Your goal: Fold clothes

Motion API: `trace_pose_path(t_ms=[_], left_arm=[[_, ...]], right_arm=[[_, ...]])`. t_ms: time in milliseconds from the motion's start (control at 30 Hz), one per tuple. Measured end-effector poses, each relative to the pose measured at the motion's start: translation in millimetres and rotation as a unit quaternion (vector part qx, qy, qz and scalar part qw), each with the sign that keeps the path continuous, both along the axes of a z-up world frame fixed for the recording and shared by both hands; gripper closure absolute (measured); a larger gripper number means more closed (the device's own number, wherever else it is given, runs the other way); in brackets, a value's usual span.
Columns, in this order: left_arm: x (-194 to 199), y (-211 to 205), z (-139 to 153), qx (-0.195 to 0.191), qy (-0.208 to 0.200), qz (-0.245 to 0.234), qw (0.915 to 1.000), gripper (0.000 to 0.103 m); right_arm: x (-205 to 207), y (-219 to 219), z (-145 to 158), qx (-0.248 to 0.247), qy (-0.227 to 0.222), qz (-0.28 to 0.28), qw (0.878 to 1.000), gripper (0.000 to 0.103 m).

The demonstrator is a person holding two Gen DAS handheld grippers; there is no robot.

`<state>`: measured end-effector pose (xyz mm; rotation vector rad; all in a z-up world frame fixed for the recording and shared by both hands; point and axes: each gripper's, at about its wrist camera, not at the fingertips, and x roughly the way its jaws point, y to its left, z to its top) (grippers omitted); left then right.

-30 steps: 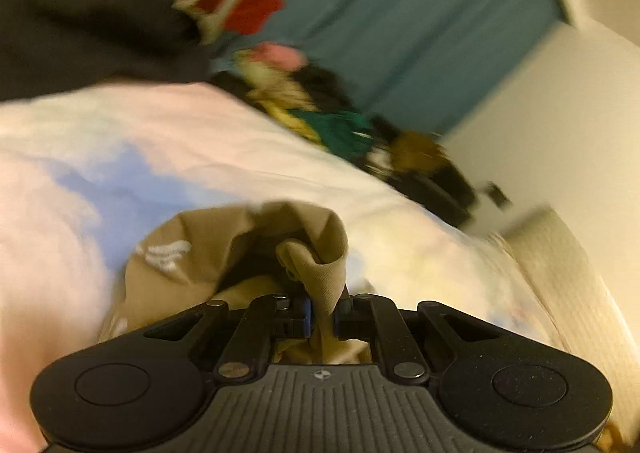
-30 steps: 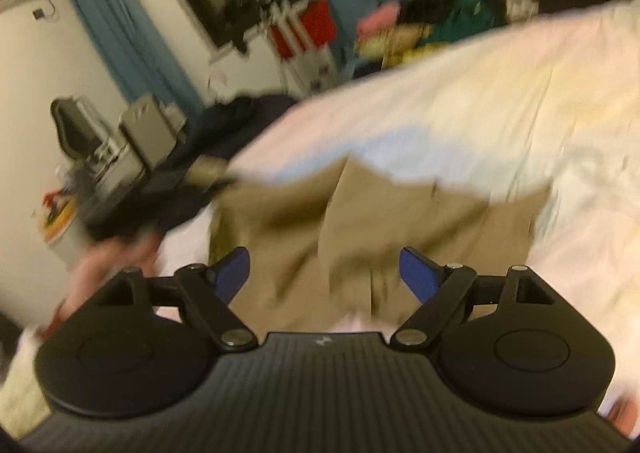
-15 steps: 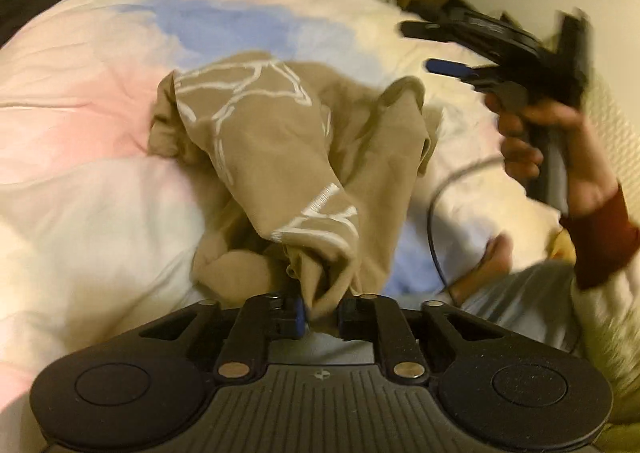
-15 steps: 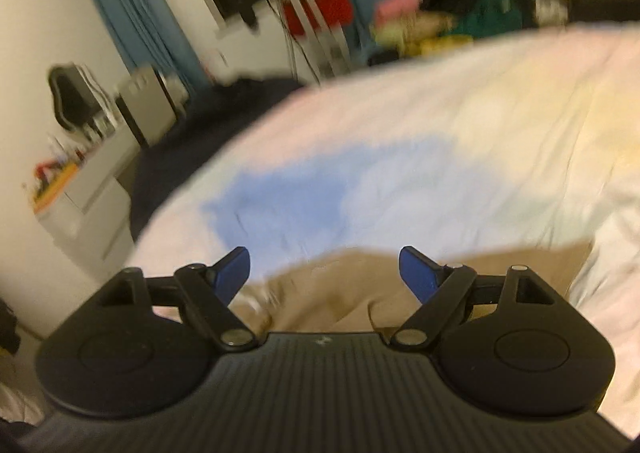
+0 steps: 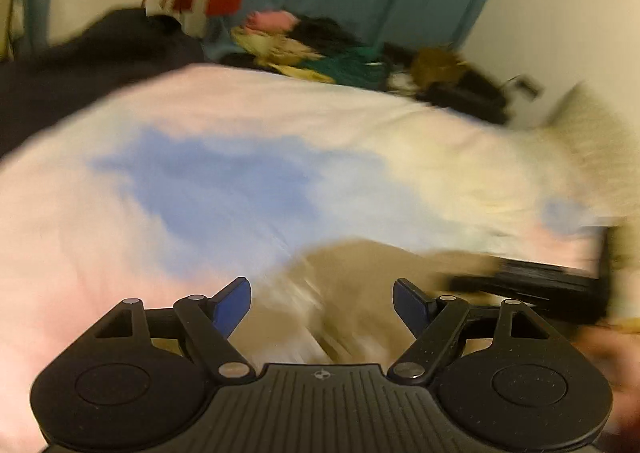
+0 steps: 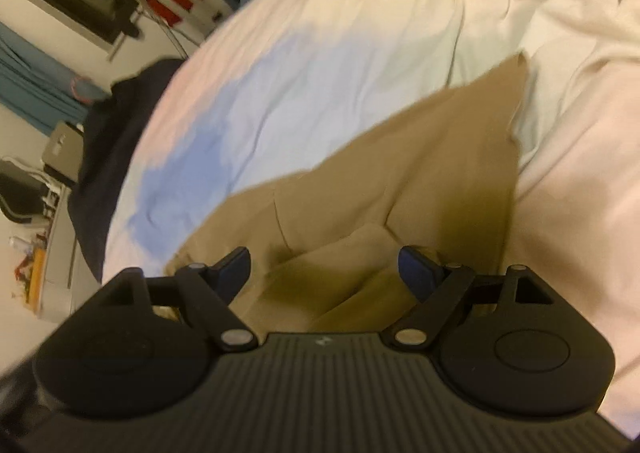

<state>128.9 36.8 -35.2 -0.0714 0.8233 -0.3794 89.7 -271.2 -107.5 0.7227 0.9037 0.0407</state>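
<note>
Currently both tongs spread wide, gripping nothing. Left tongs and right tongs hover over tan garment, which lies crumpled on pastel bedsheet. Left view motion-blurred.

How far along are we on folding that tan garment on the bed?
Early. Done: the tan garment lies on the pastel bedspread, partly spread, one corner pointing away. In hand: nothing; the left gripper and right gripper are both open above the cloth. Left: bunched layers near the right gripper need smoothing, then the actual folds; no neat fold shows yet.
</note>
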Motion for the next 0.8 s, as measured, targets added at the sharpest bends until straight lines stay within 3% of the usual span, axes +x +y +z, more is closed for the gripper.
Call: trace_pose_path(t_ms=[100,200,267,333,367,500,633,800], left_arm=[[44,-17,-31,0.044,0.033,0.004,0.9985,0.023],[67,-17,-73,0.046,0.109,0.002,0.9929,0.031],[60,-17,-76,0.042,0.091,-0.019,0.9947,0.038],[53,-19,-72,0.032,0.084,-0.049,0.9947,0.089],[49,-19,-67,0.024,0.08,-0.052,0.9952,0.093],[4,-28,-36,0.024,0.005,-0.082,0.9963,0.096],[-73,-42,-1,0.042,-0.081,-0.164,0.9822,0.096],[-150,-60,-12,0.043,-0.077,-0.251,0.9641,0.097]], right_arm=[[-6,1,12,-0.045,-0.037,0.003,0.998,0.019],[2,3,22,-0.081,-0.075,0.019,0.994,0.019],[13,5,23,-0.079,-0.091,0.037,0.992,0.019],[24,10,25,-0.074,-0.104,0.06,0.99,0.02],[29,13,26,-0.073,-0.11,0.072,0.989,0.02],[31,19,35,-0.072,-0.132,0.104,0.983,0.02],[29,24,44,-0.071,-0.154,0.133,0.977,0.02],[23,34,49,-0.078,-0.162,0.166,0.97,0.02]])
